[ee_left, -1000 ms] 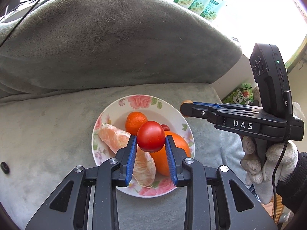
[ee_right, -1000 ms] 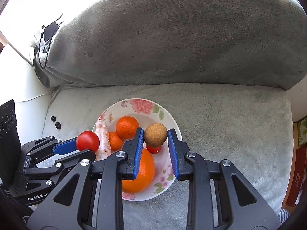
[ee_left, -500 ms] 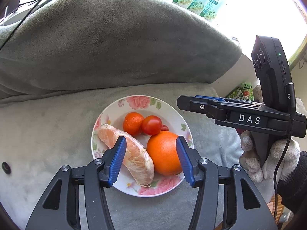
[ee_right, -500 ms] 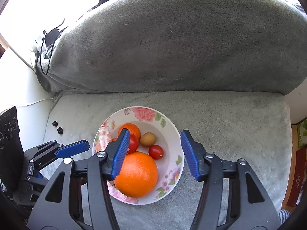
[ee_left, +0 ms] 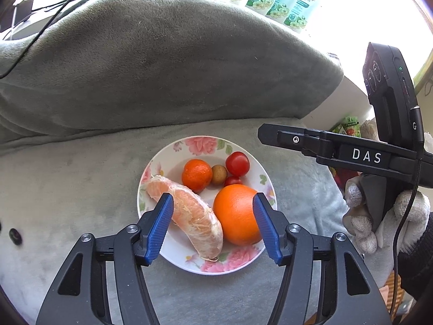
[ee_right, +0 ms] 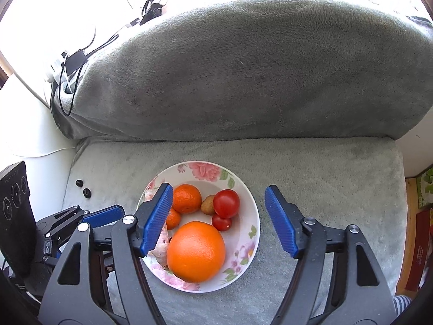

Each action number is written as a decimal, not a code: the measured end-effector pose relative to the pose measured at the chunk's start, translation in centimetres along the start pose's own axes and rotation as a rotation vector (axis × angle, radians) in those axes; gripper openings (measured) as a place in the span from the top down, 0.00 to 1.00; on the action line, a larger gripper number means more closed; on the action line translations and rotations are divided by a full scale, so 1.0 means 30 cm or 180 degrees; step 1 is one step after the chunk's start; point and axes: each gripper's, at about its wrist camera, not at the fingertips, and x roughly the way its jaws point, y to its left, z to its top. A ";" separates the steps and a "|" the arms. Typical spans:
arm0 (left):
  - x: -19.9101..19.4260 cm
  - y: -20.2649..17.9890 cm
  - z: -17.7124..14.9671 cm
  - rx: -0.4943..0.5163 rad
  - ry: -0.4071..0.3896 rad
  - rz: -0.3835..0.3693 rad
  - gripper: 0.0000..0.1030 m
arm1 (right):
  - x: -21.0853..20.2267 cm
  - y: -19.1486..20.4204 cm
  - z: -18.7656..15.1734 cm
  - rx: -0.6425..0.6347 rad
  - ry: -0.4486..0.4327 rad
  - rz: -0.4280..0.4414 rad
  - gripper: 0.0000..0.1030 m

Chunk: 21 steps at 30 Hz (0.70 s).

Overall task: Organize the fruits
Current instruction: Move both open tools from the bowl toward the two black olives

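A floral plate (ee_left: 200, 145) sits on the grey cushion. It holds a large orange (ee_left: 236, 214), a peeled citrus segment (ee_left: 189, 216), a mandarin (ee_left: 196, 174), a small brown fruit (ee_left: 218, 174), a red tomato (ee_left: 237, 163) and a cherry tomato (ee_left: 232, 181). My left gripper (ee_left: 212, 197) hovers over the plate's near side, its jaws opening with nothing gripped. My right gripper (ee_right: 218, 188) hangs above the same plate (ee_right: 205, 169), also opening and empty. Below it lie the orange (ee_right: 196, 252), tomato (ee_right: 226, 203) and brown fruit (ee_right: 207, 204).
A thick grey backrest (ee_right: 243, 67) rises behind the seat cushion (ee_right: 324, 176). Cables (ee_right: 70, 65) trail at the back left. Two small dark bits (ee_right: 82, 188) lie on the cushion's left edge. A gloved hand (ee_left: 379, 224) holds the right gripper's handle.
The left gripper let go of the red tomato and the right let go of the brown fruit. Both fruits now lie in the plate, and both pairs of jaws have spread wide.
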 end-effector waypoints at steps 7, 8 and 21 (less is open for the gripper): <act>-0.035 0.020 -0.009 -0.0021 -0.0042 0.0030 0.40 | -0.008 0.022 0.004 -0.0020 -0.0015 0.0010 0.29; -0.040 0.025 -0.011 -0.0028 -0.0047 0.0033 0.40 | -0.009 0.026 0.005 -0.0023 -0.0020 0.0010 0.29; -0.109 0.083 -0.027 -0.0138 -0.0180 0.0138 0.40 | -0.033 0.115 0.024 -0.0139 -0.0118 0.0060 0.29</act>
